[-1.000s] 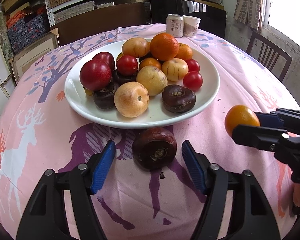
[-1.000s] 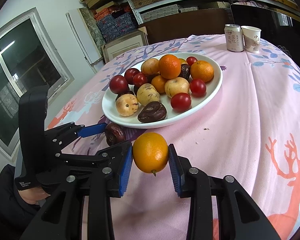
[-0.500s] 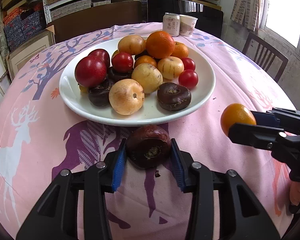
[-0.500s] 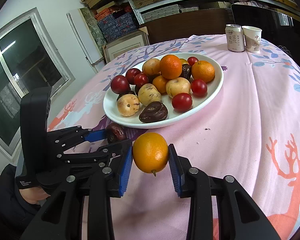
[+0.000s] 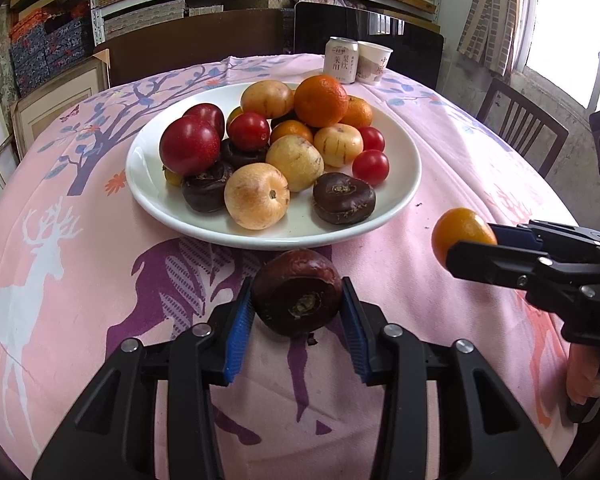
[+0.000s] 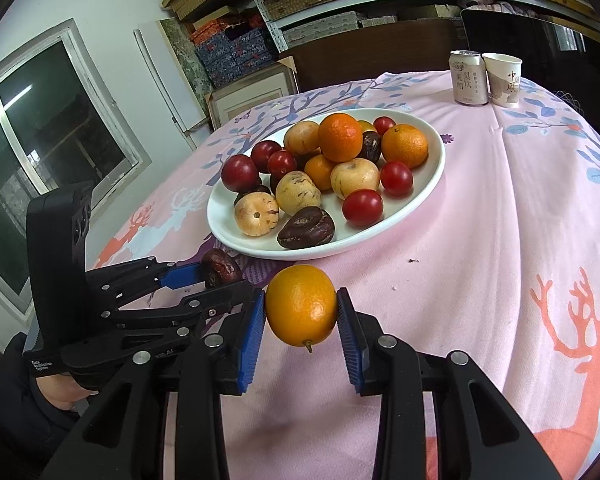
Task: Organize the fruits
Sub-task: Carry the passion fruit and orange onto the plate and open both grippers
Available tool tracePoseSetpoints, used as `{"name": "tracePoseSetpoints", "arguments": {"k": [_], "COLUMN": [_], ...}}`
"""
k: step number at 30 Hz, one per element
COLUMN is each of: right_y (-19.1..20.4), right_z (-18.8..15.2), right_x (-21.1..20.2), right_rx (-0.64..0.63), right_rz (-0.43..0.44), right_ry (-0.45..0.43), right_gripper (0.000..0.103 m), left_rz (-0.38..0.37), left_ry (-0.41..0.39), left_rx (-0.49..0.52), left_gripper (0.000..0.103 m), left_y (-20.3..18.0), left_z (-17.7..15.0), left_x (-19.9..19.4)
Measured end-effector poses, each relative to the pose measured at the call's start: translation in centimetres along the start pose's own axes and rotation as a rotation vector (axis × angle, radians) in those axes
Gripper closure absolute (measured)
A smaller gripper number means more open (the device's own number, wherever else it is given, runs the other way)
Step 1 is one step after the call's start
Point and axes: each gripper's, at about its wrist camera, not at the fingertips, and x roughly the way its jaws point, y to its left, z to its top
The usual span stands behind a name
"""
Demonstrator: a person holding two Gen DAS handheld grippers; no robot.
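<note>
Item: my left gripper [image 5: 298, 312], jaws just closed onto dark fruit [image 5: 297, 293] before the plate [image 5: 400, 208], ready for lifting; right gripper [image 6: 301, 320] clamps orange [image 6: 301, 304].

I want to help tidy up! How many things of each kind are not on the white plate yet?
Orange: 1
Dark brown fruit: 1
Drink can: 1
Paper cup: 1
Total: 4
</note>
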Motion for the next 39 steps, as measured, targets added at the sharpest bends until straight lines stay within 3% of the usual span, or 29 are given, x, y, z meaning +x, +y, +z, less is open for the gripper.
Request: {"name": "tracePoseSetpoints", "arguments": {"k": [14,20,25,29,36,37,39], "right_y": [-1.5,-2.8,-3.1,-3.6,-4.3,-4.3,-4.5], "right_z": [-0.2,2.8,6.7,9.0,9.9,9.7,9.4], "right_x": [-3.2,-6.4,-7.5,-4.4,2.0,2.6,3.2], "right_rx": [0.029,0.047,0.016,0.011,0.027,0.029,0.038], "right_rz": [-0.009,-0.028,-0.058,-0.040,-0.040,-0.038,-0.039], "right_ry": [-0.111,-0.222,-0.293,-0.225,-0.121,-0.110,-0.105], "right_gripper": [0.067,0.067,0.067,0.067,0.066,0.064,0.049], "left_rz": [0.013,0.007,-0.035,-0.068,-0.059,-0.057,-0.048], "left_ry": [-0.033,-0.103,-0.127,-0.105,-0.026,-0.031,-0.058], "left_rx": [-0.046,-0.030,-0.020,-0.028,-0.030,-0.027,-0.024], "left_gripper": [0.062,0.062,0.062,0.062,0.062,0.056,0.047], "left_y": [1.4,1.1,-0.5,-1.5,-1.5,-1.5,-1.4], "left_z": [-0.9,2.0,5.7,7.4,7.4,7.3,7.1], "left_x": [-3.1,-5.4,-4.4,-1.8,2.8,2.9,2.7]}}
